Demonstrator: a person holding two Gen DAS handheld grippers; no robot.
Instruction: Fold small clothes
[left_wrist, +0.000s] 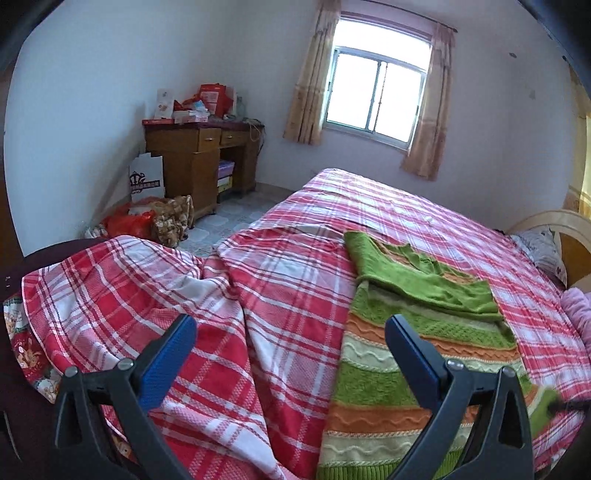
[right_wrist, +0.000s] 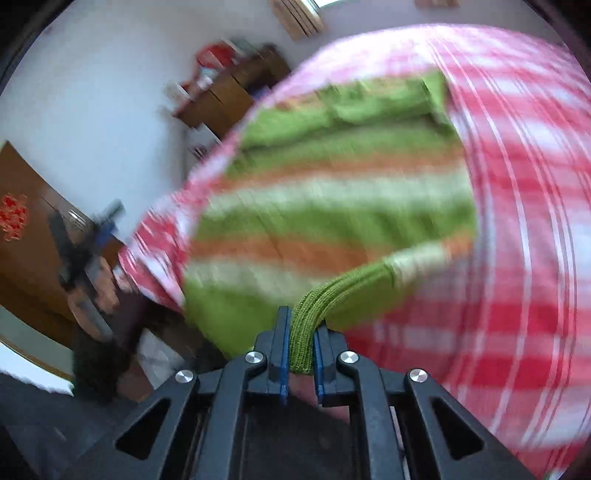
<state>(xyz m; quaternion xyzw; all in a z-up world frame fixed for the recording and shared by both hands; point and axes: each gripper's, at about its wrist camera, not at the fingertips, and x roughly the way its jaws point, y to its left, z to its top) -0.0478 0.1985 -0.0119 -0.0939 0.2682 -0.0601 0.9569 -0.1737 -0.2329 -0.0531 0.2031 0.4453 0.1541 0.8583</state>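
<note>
Right wrist view: right gripper (right_wrist: 300, 345) clamped on striped sweater (right_wrist: 332, 206) cuff.
Left gripper (left_wrist: 290, 354) spread wide, nothing held; sweater ahead-right.

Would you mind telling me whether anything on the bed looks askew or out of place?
The plaid bedcover is rumpled into folds at the near left corner instead of lying flat. The striped sweater lies on it, its ribbed green edge pinched and lifted in the right gripper.
</note>
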